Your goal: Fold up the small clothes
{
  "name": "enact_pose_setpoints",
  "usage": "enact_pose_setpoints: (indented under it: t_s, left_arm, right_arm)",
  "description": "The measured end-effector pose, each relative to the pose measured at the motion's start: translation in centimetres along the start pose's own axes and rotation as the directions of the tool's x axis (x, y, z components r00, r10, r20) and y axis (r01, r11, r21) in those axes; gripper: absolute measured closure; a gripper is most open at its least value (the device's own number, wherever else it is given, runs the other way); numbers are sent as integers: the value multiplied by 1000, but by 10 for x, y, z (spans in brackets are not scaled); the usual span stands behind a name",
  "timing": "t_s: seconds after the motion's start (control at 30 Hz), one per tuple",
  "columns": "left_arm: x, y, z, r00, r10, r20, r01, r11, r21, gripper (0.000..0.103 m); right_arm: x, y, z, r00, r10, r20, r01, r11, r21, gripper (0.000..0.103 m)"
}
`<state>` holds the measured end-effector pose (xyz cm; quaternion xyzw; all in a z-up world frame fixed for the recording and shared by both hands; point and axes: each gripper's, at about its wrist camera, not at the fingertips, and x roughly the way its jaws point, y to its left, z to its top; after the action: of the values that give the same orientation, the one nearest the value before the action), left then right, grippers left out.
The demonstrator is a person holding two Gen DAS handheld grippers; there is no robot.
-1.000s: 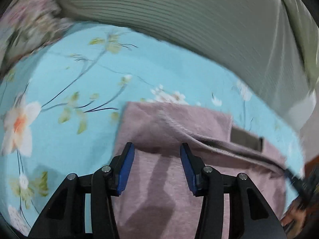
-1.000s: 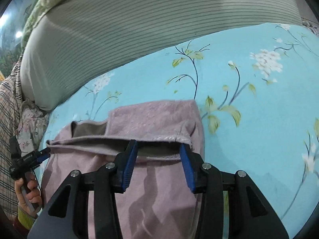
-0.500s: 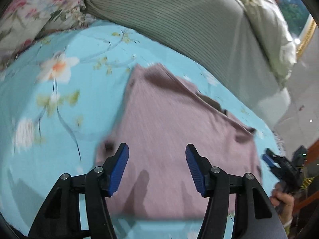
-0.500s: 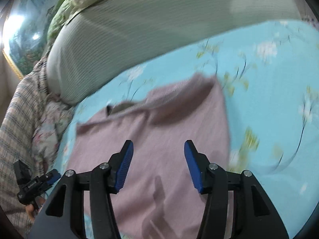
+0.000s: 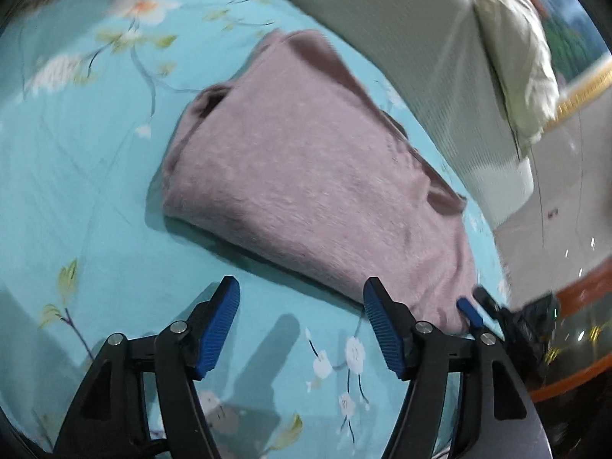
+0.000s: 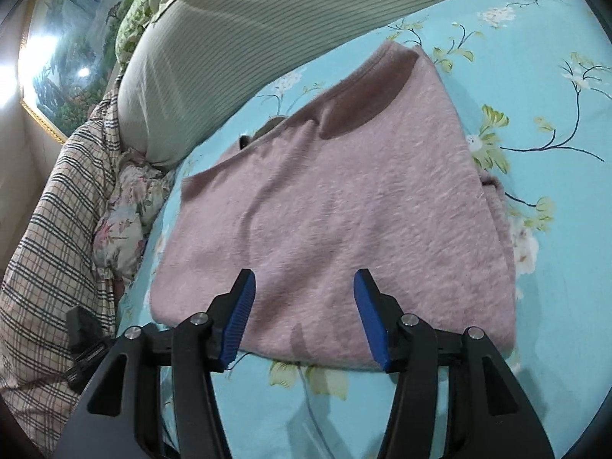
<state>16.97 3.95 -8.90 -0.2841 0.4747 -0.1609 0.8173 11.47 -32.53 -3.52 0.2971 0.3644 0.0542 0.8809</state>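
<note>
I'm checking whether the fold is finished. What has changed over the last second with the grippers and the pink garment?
Both grippers have let go and backed off: the left gripper now hangs open over bare sheet, the right gripper open above the pink garment near its close edge. A second ago both stood close at its folded-over edge. The garment stays folded on the blue floral sheet.

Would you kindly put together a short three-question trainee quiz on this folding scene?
1. True or false: the left gripper is shut on the folded mauve fuzzy knit garment.
2. What does the garment lie on? A) wooden floor B) turquoise floral bedsheet C) plaid blanket
3. Fill in: the right gripper is open, with its fingers over the garment's ____ edge.

Key: 1 false, both grippers are open; 2 B; 3 near.
</note>
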Motion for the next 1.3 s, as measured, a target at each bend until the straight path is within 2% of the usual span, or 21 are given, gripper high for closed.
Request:
enact_pose_setpoints:
  t_s: [0.13, 0.47, 0.57, 0.6, 0.63, 0.77, 0.83, 0.9, 1.0, 1.07, 1.13, 1.2, 1.3]
  left_arm:
    - [10, 7, 10, 999, -10, 32, 12, 999, -50, 32]
    - [28, 17, 51, 992, 29, 124, -9, 988, -154, 32]
    - [32, 12, 59, 984, 104, 144, -85, 987, -133, 58]
    - [33, 12, 61, 984, 110, 143, -92, 988, -127, 72]
    - [33, 11, 63, 984, 107, 141, -91, 989, -118, 82]
    - [26, -9, 65, 978, 119, 171, -114, 993, -36, 91]
    - [19, -35, 64, 973, 109, 201, -120, 992, 44, 93]
    - [14, -68, 61, 973, 68, 219, -102, 983, 150, 93]
    - [15, -116, 49, 975, 13, 222, -82, 950, 303, 94]
    - [25, -156, 33, 978, -12, 208, -80, 900, 427, 94]
    - [37, -180, 16, 982, -20, 186, -80, 856, 512, 94]
    - [56, -199, -1, 990, -31, 138, -55, 814, 578, 94]
    - [77, -208, -19, 996, -24, 84, -33, 786, 617, 94]
  right_arm:
    - [-1, 3, -1, 1000, 1, -9, -1, 1000, -3, 48]
    - [3, 5, -5, 1000, 8, -27, -8, 1000, 10, 48]
    - [4, 1, 2, 1000, 8, -28, -8, 1000, 21, 48]
    - [5, 0, 4, 1000, 9, -29, -8, 1000, 22, 48]
    - [5, -2, 8, 999, 11, -32, -10, 1000, 24, 48]
    - [5, -10, 29, 1000, 6, -26, -5, 999, 34, 48]
    - [3, -13, 41, 1000, 10, -17, -10, 999, 33, 48]
    - [2, -14, 55, 1000, 17, -12, -17, 999, 31, 48]
    - [1, -11, 70, 999, 32, -2, -32, 999, 21, 48]
    - [3, -9, 76, 998, 65, -8, -65, 998, 22, 48]
    - [10, -6, 81, 992, 121, -30, -120, 992, 33, 48]
    - [18, -3, 84, 987, 150, -54, -148, 988, 35, 47]
    - [36, 0, 88, 981, 163, -107, -160, 987, 31, 43]
